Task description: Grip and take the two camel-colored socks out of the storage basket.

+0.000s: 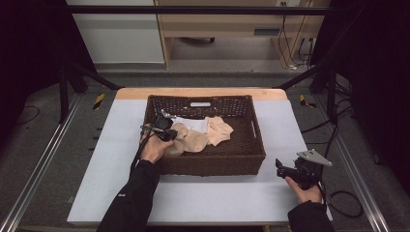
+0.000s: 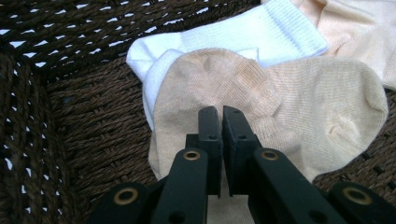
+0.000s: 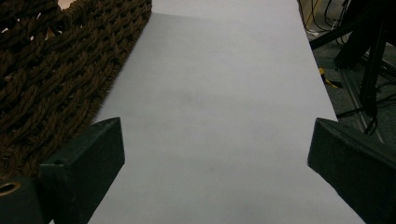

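Now: left tongs [image 2: 220,114] closed, pinching beige sock [image 2: 280,107]; right tongs [image 3: 215,140] open.

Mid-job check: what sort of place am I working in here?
Likely a lab recording station, not a home: a table under a white sheet, black frame rails around it, loose cables on the floor, and a wicker basket of socks.

Your left gripper [image 2: 220,116] hides the near end of the beige sock [image 2: 280,102]; can't tell how much fabric is pinched btwn the fingers. White sock [image 2: 261,37] is mostly buried under it. Peach sock [image 2: 355,28] cut off at frame edge.
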A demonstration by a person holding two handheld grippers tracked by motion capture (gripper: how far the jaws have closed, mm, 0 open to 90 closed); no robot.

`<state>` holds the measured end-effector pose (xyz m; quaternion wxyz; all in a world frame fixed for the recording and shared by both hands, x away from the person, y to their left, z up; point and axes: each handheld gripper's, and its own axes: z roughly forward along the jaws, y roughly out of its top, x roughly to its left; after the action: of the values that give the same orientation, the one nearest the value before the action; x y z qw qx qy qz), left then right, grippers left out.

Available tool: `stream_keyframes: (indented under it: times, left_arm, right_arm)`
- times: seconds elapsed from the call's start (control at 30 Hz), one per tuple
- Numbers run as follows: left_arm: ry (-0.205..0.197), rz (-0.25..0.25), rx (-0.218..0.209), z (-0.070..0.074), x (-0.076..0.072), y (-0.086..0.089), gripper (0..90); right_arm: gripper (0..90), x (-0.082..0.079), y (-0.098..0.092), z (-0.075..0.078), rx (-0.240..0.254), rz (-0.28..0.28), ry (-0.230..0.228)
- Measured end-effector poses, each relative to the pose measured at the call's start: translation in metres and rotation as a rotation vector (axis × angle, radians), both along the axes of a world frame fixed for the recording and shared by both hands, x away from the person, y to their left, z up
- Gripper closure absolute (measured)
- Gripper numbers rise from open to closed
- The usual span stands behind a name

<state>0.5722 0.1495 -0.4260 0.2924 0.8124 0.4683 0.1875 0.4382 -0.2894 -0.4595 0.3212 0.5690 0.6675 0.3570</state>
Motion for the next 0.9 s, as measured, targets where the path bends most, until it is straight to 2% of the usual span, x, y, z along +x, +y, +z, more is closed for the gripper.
stream_keyframes:
  times: [0.1, 0.13, 0.23, 0.27, 0.3, 0.33, 0.4, 0.43, 0.47, 0.6, 0.7, 0.83, 0.9]
  left_arm:
    - [-0.025, 0.009, -0.008, 0.003, -0.002, 0.001, 87.4]
    - [-0.047, 0.020, -0.027, 0.005, -0.003, 0.002, 87.6]
    - [-0.070, 0.021, -0.040, 0.007, -0.005, 0.004, 87.8]
    - [-0.098, 0.024, -0.055, 0.009, -0.006, 0.005, 87.9]
    - [-0.098, 0.024, -0.055, 0.009, -0.006, 0.005, 87.9]
    - [-0.119, 0.031, -0.077, 0.011, -0.008, 0.006, 88.0]
    - [-0.147, 0.037, -0.087, 0.013, -0.009, 0.007, 88.1]
    - [-0.147, 0.037, -0.087, 0.013, -0.009, 0.007, 88.1]
    - [-0.160, 0.042, -0.108, 0.014, -0.010, 0.007, 88.1]
    - [-0.214, 0.029, -0.149, 0.018, -0.014, 0.009, 88.2]
    - [-0.252, 0.022, -0.207, 0.021, -0.016, 0.012, 88.1]
    - [-0.307, 0.015, -0.230, 0.027, -0.019, 0.015, 88.1]
    - [-0.345, 0.012, -0.261, 0.032, -0.022, 0.014, 88.1]
  right_arm:
    - [4.2, 0.000, -0.001, 0.000, -0.002, -0.003, -0.003]
    - [4.2, 0.000, -0.001, 0.000, -0.002, -0.003, -0.005]
    - [4.2, 0.000, -0.001, 0.001, 0.002, -0.004, -0.004]
    - [4.2, -0.001, -0.001, 0.001, 0.002, -0.004, -0.005]
    - [4.2, -0.001, -0.001, 0.001, 0.002, -0.004, -0.005]
    - [4.2, 0.000, -0.001, 0.001, 0.002, -0.005, -0.005]
    - [4.2, 0.000, -0.001, 0.001, 0.001, -0.005, -0.006]
    - [4.2, -0.001, -0.001, 0.001, 0.005, -0.006, -0.005]
    - [4.2, -0.001, -0.001, 0.001, 0.005, -0.006, -0.005]
    - [4.2, -0.001, -0.002, 0.001, 0.006, -0.008, -0.006]
    - [4.2, -0.001, -0.002, 0.001, 0.005, -0.009, -0.004]
    - [4.2, -0.001, -0.002, 0.001, 0.002, -0.011, -0.008]
    - [4.2, -0.001, -0.002, 0.001, 0.003, -0.015, -0.007]
